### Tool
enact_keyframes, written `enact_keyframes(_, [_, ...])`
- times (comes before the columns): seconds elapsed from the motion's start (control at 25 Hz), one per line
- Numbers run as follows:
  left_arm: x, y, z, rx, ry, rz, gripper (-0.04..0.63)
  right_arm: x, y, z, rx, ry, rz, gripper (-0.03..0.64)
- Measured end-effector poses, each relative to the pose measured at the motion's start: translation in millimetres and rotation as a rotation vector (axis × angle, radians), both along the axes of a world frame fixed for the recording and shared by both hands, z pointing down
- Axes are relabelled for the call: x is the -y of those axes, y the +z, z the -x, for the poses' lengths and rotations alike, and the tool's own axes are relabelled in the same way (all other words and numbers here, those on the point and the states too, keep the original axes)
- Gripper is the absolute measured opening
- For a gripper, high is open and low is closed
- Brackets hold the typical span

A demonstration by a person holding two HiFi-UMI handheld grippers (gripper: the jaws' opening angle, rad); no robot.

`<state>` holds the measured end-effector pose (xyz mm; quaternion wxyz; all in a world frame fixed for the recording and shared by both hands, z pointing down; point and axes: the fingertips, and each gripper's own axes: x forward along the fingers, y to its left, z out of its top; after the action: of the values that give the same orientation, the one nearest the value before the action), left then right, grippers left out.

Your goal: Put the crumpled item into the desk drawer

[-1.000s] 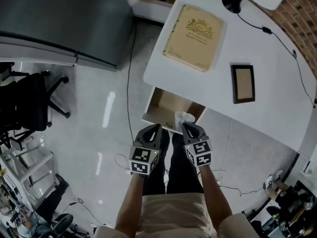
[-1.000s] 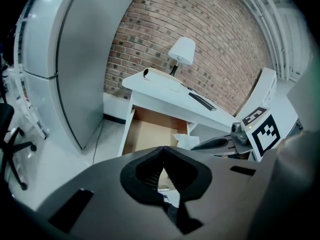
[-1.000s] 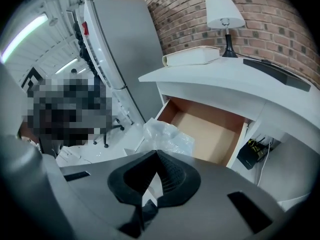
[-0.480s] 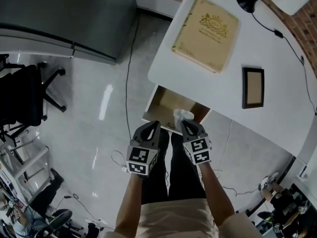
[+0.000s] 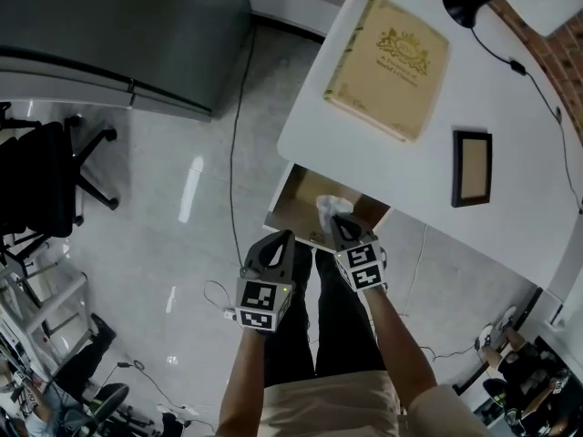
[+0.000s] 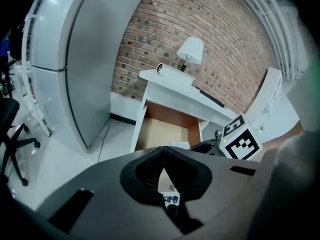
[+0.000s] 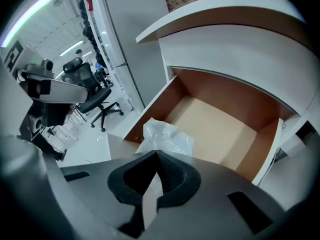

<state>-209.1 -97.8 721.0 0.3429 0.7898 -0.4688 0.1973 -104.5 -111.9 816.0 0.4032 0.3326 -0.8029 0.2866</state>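
The white desk (image 5: 428, 167) has its drawer (image 5: 296, 203) pulled open, brown inside. My right gripper (image 5: 339, 223) is shut on a crumpled clear plastic item (image 5: 329, 207), held over the drawer's front edge; in the right gripper view the crumpled item (image 7: 167, 137) bulges past the closed jaws above the drawer floor (image 7: 215, 131). My left gripper (image 5: 279, 242) hangs beside it, left of the drawer front, shut with nothing in it. From the left gripper view the open drawer (image 6: 167, 131) lies ahead.
On the desktop lie a tan book (image 5: 390, 66), a dark picture frame (image 5: 473, 167) and a black lamp base (image 5: 461, 5) with a cord. A grey cabinet (image 5: 109, 35) stands to the left, an office chair (image 5: 41, 180) beyond it. The person's legs (image 5: 337, 326) stand below the drawer.
The right gripper has carried the crumpled item forward, from in front of the drawer to over its front edge. The left gripper has stayed low beside it.
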Motion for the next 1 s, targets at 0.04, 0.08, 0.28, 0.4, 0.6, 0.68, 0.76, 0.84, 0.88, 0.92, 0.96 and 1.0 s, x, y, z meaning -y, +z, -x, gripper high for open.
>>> enact_keyframes(0.04, [1.0,-0.9,0.9,0.002,0.001,-0.002,0.015,2.1,1.4,1.2,-0.003,0.000,0.000,0.026])
enact_keyframes(0.08, [2.4,-2.2,1.5,0.001,0.002,-0.005,0.015,4.4,2.8,1.9,-0.006,0.000,-0.001,0.026])
enact_keyframes(0.28, [8.7,-4.0,2.9,0.001,0.018,-0.013,0.015,13.4,13.0,1.6,-0.023,0.013,-0.003,0.026])
enact_keyframes(0.4, [9.2,-2.8,2.6,0.011,0.038,-0.008,0.015,18.7,12.8,6.5,-0.023,0.010,0.000,0.026])
enact_keyframes(0.6, [9.5,-3.7,-2.8,0.028,0.089,-0.010,0.015,22.7,27.5,3.1,-0.040,0.016,0.011,0.026])
enact_keyframes(0.68, [8.7,-5.7,-4.6,0.033,0.107,-0.012,0.015,21.9,35.1,2.8,-0.050,0.009,0.018,0.026])
enact_keyframes(0.76, [9.4,-8.0,-7.5,0.036,0.120,-0.016,0.015,21.7,42.3,1.4,-0.061,-0.002,0.027,0.026])
enact_keyframes(0.84, [10.1,-9.0,-10.4,0.037,0.130,-0.017,0.015,22.0,49.4,-1.2,-0.083,-0.024,0.035,0.026])
enact_keyframes(0.88, [10.4,-9.0,-11.0,0.038,0.134,-0.017,0.015,22.9,52.4,-1.1,-0.093,-0.038,0.035,0.026])
enact_keyframes(0.92, [10.6,-8.9,-11.2,0.039,0.137,-0.017,0.015,23.8,55.1,-0.3,-0.102,-0.053,0.037,0.026])
enact_keyframes(0.96, [10.9,-8.5,-11.5,0.040,0.139,-0.017,0.015,24.4,57.9,0.5,-0.111,-0.067,0.039,0.026])
enact_keyframes(1.0, [11.0,-7.9,-11.9,0.041,0.141,-0.016,0.015,24.7,60.8,1.0,-0.119,-0.080,0.043,0.026])
